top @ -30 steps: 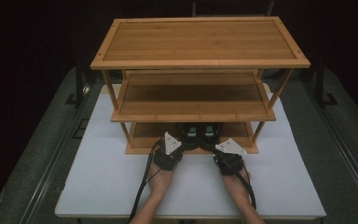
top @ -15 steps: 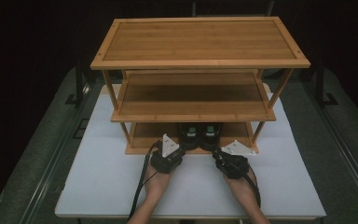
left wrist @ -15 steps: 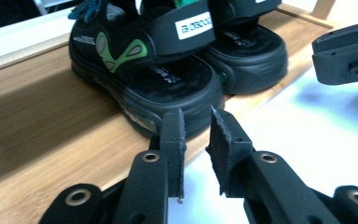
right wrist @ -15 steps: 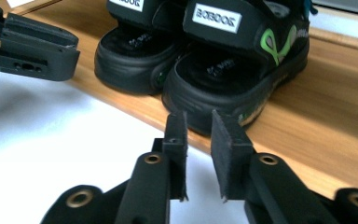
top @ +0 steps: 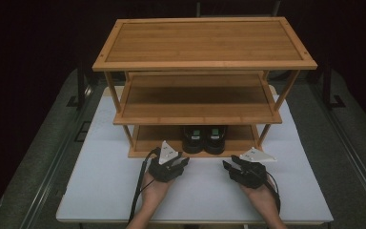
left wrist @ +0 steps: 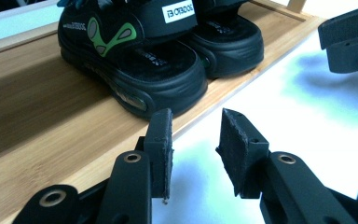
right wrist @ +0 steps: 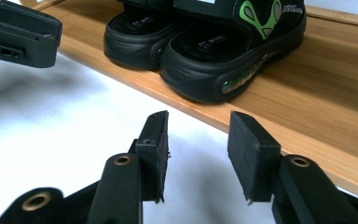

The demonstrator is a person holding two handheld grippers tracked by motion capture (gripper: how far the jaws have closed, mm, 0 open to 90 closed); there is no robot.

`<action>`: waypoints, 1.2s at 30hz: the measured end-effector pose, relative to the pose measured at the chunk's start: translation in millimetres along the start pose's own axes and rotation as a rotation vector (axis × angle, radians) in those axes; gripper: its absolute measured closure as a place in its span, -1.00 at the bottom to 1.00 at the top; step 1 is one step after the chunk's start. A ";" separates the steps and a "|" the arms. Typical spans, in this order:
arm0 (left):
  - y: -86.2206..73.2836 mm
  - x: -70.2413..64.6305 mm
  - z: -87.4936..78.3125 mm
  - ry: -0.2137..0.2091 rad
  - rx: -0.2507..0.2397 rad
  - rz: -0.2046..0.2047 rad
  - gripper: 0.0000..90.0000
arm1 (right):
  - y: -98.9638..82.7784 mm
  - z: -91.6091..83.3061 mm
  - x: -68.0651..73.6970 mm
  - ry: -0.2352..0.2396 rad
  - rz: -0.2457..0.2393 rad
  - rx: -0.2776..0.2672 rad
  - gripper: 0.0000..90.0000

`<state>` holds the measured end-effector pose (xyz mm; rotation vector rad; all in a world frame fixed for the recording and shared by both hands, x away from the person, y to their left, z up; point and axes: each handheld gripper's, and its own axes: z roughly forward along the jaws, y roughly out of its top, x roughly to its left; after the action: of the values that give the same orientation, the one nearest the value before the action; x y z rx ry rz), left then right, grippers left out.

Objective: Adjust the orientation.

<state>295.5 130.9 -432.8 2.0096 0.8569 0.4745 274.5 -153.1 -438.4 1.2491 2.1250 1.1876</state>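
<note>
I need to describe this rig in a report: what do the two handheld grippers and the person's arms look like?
Both the left gripper and right gripper are black, each topped by a pale grey three-cornered plate. Each has two black jaws with brass-coloured rivets and flat, rough-textured black pads. A black cable trails from the left one along the forearm, and another runs by the right wrist. The forearms are bare, with no sleeves visible.

three-tier bamboo rack [top: 205,47] sits on far half of white table [top: 100,191], top and middle shelves bare, grey floor [top: 38,157] with rails either side
</note>
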 end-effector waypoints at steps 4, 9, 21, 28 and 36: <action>0.2 -0.6 -4.1 -0.016 -0.002 0.002 0.38 | -2.7 -5.8 -3.9 0.012 0.007 0.005 0.18; -0.5 -1.6 -8.1 -0.027 0.001 0.003 0.33 | -5.6 -10.7 -8.3 0.024 0.004 0.005 0.12; -3.9 -0.3 -17.8 -0.035 0.001 0.006 0.13 | -13.5 -20.1 -18.6 0.031 0.000 0.005 -0.01; -4.3 1.4 -24.2 -0.029 -0.008 0.005 0.02 | -13.1 -24.8 -21.4 0.036 0.001 0.000 -0.04; -4.4 2.4 -31.0 -0.038 0.001 0.002 -0.30 | -15.3 -28.7 -22.0 0.037 -0.012 0.004 -0.09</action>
<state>276.6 152.2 -419.6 2.0144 0.8324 0.4360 258.4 -188.8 -436.7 1.2241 2.1593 1.2110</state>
